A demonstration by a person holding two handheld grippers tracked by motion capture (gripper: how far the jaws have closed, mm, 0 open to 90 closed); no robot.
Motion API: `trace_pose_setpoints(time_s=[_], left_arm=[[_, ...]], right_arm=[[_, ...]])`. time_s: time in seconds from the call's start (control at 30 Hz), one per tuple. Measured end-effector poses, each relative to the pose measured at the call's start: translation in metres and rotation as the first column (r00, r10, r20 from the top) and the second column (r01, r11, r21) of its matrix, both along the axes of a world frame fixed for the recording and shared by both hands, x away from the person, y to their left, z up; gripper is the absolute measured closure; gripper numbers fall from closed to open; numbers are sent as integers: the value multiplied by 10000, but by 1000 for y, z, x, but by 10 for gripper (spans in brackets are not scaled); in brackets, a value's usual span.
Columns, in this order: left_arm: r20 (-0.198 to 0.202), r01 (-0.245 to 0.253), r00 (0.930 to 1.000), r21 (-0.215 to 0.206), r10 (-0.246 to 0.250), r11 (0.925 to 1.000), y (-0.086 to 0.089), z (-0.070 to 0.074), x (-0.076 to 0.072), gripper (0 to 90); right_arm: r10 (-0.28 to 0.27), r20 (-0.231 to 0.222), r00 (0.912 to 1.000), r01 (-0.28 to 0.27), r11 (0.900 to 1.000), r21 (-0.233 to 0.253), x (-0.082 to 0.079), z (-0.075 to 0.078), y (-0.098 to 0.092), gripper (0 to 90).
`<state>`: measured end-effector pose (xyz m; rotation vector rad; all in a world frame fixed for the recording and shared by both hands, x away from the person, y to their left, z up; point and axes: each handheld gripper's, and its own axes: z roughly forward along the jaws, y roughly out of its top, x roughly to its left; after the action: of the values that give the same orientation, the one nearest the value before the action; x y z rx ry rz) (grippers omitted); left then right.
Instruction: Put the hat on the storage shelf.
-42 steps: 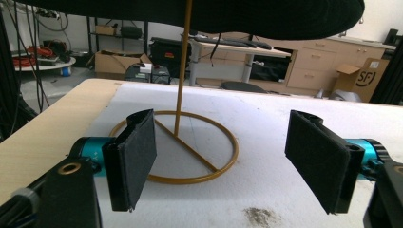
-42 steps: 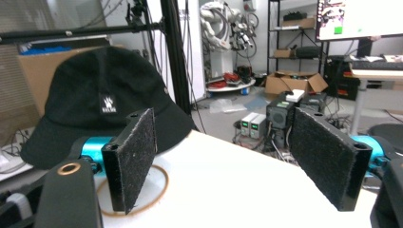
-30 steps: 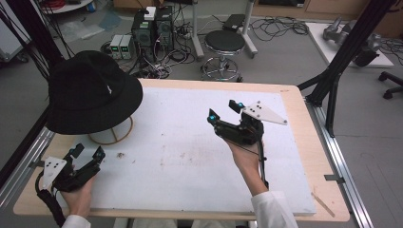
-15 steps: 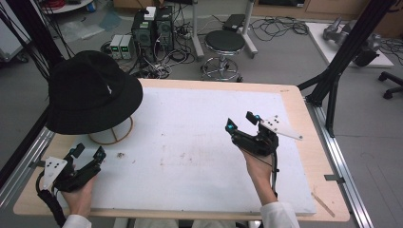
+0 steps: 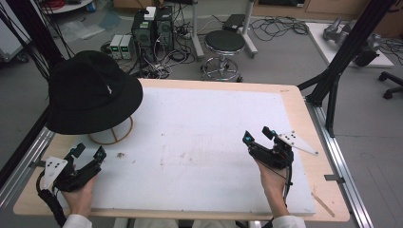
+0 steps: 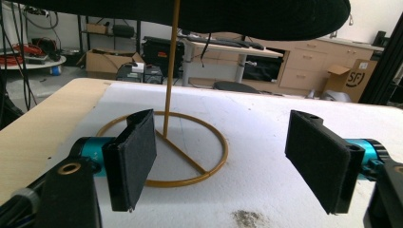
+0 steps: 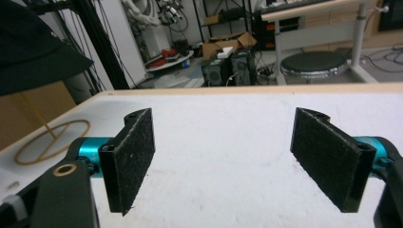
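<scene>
A black bucket hat (image 5: 90, 92) rests on a thin gold wire stand (image 5: 111, 134) at the table's back left. In the left gripper view the hat's brim (image 6: 247, 16) hangs overhead and the stand's ring base (image 6: 190, 159) lies just ahead of the jaws. My left gripper (image 5: 89, 152) sits open near the front left corner, nothing between its pads (image 6: 135, 154). At the right side of the white mat my right gripper (image 5: 258, 136) is held open and empty, facing the hat (image 7: 33, 45) across the table, its pads (image 7: 133, 152) wide apart.
A white mat (image 5: 199, 142) covers most of the wooden table (image 5: 304, 123). A small smudge of dirt (image 5: 119, 155) lies near the left gripper. Beyond the far edge stand a stool (image 5: 224, 42), electronics boxes and cables on the floor. A black frame post (image 5: 342, 61) rises at right.
My right gripper has drawn back toward the front right of the table, moving away from the centre. The left gripper and the hat have stayed where they were.
</scene>
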<state>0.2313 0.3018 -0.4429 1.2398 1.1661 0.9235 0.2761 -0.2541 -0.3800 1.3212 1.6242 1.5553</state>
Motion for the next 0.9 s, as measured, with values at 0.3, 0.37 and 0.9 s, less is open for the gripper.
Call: trace_pose_setpoints(time_s=[0.3, 0.37, 0.9], left_arm=[[13, 16, 10000, 43, -17, 10000, -2, 0, 1, 261], [14, 4, 10000, 46, -5, 10000, -2, 0, 1, 261], [6, 39, 10000, 96, -39, 9999, -3, -1, 1, 261]], right_arm=[[-399, -418, 9983, 402, 9992, 78, -9, -24, -15, 221], [-635, -240, 9977, 635, 9980, 4, -11, -29, -16, 221], [-1302, 505, 9902, 1321, 9906, -355, -20, -39, -21, 216]])
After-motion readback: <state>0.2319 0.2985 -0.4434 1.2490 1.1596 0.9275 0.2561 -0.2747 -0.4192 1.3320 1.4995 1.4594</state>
